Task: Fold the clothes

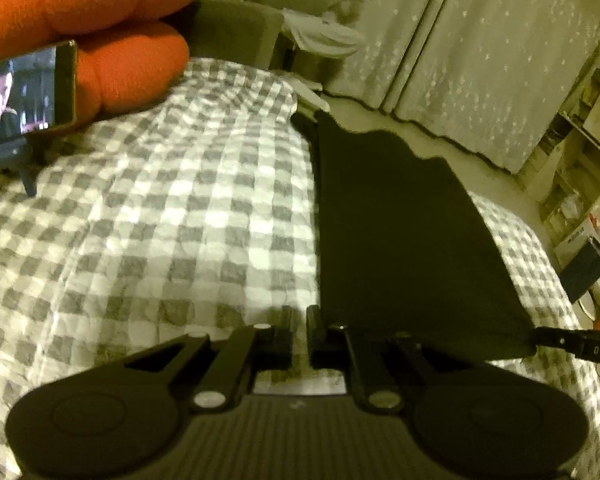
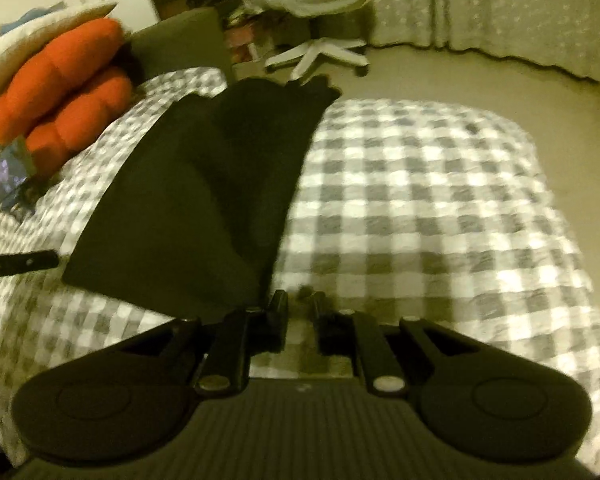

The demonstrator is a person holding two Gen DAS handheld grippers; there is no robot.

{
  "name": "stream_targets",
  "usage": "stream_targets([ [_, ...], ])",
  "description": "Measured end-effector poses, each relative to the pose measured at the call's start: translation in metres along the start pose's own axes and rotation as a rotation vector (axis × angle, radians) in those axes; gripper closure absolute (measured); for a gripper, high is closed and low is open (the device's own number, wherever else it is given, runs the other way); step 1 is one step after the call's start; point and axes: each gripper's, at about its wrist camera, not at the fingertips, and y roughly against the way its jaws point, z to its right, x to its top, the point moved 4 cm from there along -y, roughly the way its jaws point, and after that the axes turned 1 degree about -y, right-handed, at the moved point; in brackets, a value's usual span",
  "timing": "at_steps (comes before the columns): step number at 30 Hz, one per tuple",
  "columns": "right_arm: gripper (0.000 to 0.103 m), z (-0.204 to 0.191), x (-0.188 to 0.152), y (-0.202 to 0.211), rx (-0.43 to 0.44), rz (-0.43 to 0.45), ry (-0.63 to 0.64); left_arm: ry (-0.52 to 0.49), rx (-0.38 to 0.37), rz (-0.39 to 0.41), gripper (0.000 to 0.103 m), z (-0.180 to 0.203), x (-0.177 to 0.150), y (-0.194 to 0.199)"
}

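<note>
left wrist view showed a dark folded garment [image 1: 412, 240] lying long on the checked bedspread [image 1: 160, 220]. the left gripper [image 1: 299, 330], beside its near left corner, had a narrow gap holding nothing. the right gripper [image 2: 298, 312], beside its near right corner, was likewise slightly apart and empty. a careless regrasp could drag layers askew. open bedspread lay either side; the garment's far end overhung the bed edge and could slip.

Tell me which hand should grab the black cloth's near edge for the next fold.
Probably right: its tongs sit just off the black cloth at its near corner. The left tongs are also beside it; both look empty, so it's close.
</note>
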Motion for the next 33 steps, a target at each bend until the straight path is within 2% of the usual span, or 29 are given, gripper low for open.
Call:
stream_targets([
  [3, 0.088, 0.004, 0.006, 0.010, 0.013, 0.058, -0.030, -0.031, -0.036, 0.042, 0.095, 0.012, 0.001, 0.005],
  [7, 0.088, -0.014, 0.007, 0.015, 0.067, 0.101, 0.019, -0.080, -0.073, 0.068, 0.095, 0.029, 0.001, 0.003],
  [10, 0.088, -0.034, 0.003, 0.007, 0.102, 0.082, 0.076, -0.122, -0.077, 0.073, 0.095, 0.040, -0.002, -0.003],
  [13, 0.088, -0.048, -0.003, -0.005, 0.094, 0.040, 0.142, -0.150, -0.068, 0.050, 0.095, 0.047, -0.006, -0.014],
  [17, 0.091, -0.046, -0.005, -0.018, 0.072, -0.011, 0.139, -0.099, -0.044, -0.019, 0.096, 0.037, -0.011, -0.029],
  [23, 0.093, -0.025, -0.002, -0.013, 0.061, -0.018, 0.065, -0.026, -0.065, -0.037, 0.097, 0.021, -0.011, -0.024],
  [26, 0.089, -0.019, -0.003, -0.011, 0.001, -0.019, 0.050, -0.020, -0.058, -0.039, 0.097, 0.017, -0.013, -0.018],
  [29, 0.089, -0.015, -0.003, -0.008, 0.010, -0.019, 0.030, -0.021, -0.024, -0.046, 0.097, 0.011, -0.014, -0.015],
  [33, 0.088, -0.017, -0.004, -0.007, -0.004, -0.012, 0.051, -0.012, -0.025, -0.053, 0.096, 0.009, -0.014, -0.015],
])
